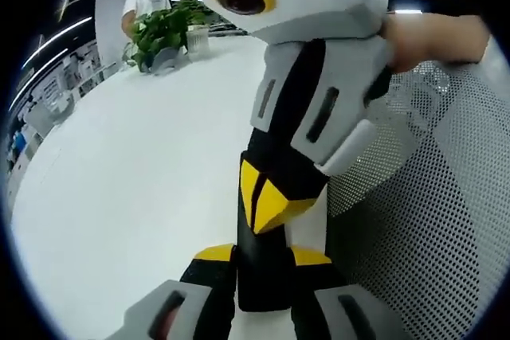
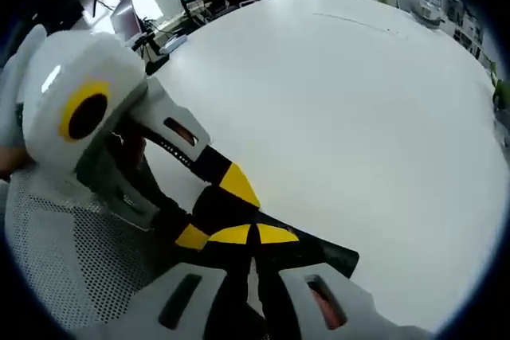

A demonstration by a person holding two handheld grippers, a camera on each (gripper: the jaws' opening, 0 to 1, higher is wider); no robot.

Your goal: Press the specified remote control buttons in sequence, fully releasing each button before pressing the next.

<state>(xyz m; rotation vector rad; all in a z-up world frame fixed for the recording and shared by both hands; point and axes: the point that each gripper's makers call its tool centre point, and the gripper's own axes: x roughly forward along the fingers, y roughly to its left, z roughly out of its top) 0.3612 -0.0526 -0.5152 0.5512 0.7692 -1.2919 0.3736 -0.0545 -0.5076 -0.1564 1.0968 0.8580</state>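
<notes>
A black remote control [image 1: 263,284] lies lengthwise between the yellow-tipped jaws of my left gripper [image 1: 263,254], which is shut on its sides. My right gripper [image 1: 267,205] comes down from the upper right with its jaws together, their yellow tips resting on the remote's top face. In the right gripper view, my right gripper [image 2: 255,235] is shut with its tips on the remote [image 2: 327,256], whose far end sticks out to the right over the white table [image 2: 358,101]. The left gripper [image 2: 215,211] reaches in from the left, astride the remote. The tips hide the buttons.
A white mesh chair back [image 1: 430,197] stands close beside the grippers, also seen as mesh [image 2: 64,236]. A hand [image 1: 430,37] holds the right gripper. A potted plant [image 1: 163,33] and a person [image 1: 143,1] are at the table's far end.
</notes>
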